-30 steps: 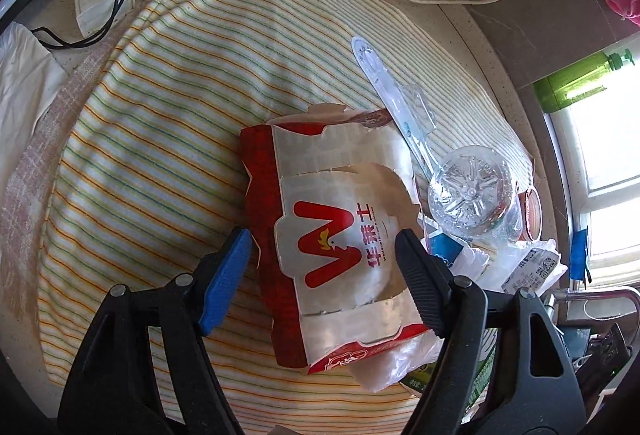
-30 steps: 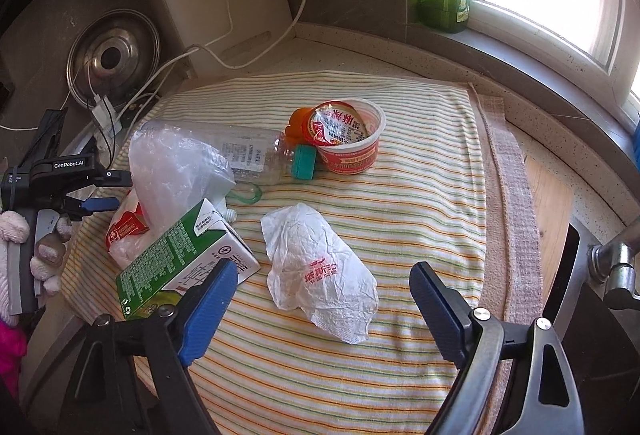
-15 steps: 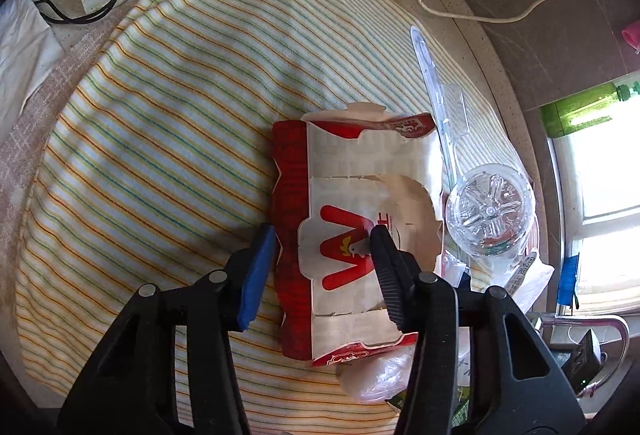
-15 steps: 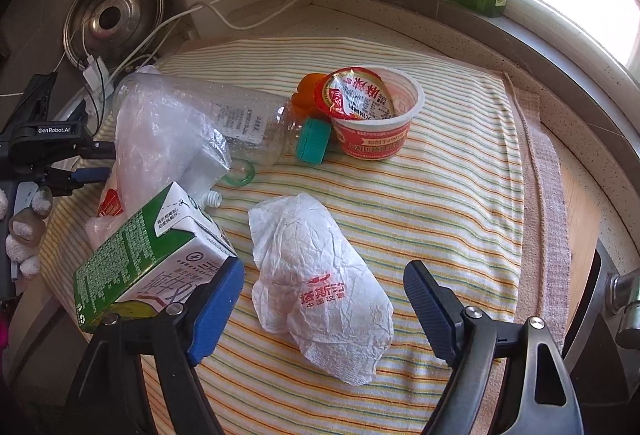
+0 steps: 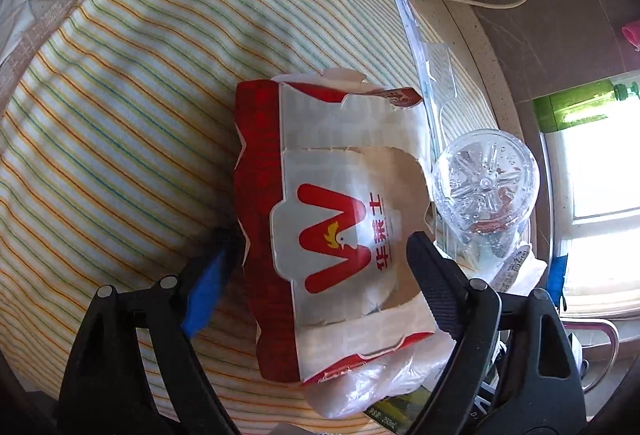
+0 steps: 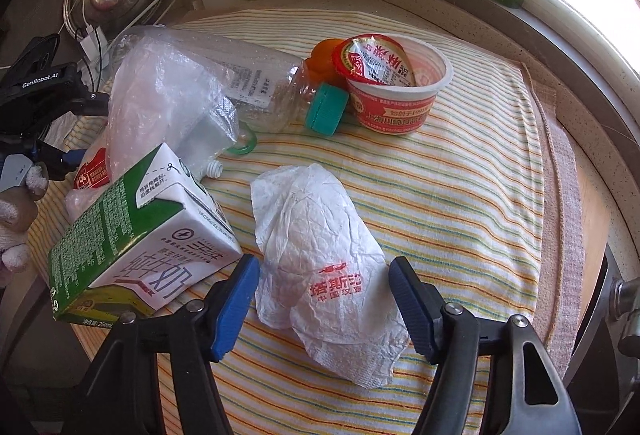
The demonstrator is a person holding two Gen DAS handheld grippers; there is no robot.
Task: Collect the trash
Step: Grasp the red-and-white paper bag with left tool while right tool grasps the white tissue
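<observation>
Nothing's collected yet, I reckon: my left gripper (image 5: 320, 247) has just reopened astride the red carton (image 5: 320, 219), my right gripper (image 6: 322, 277) is closing around the crumpled wrapper (image 6: 320, 263), pads not yet pressing.

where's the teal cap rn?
Right wrist view, upper middle: the teal cap is on the neck of the clear bottle lying on the striped cloth, touching the left side of the red cup.
</observation>
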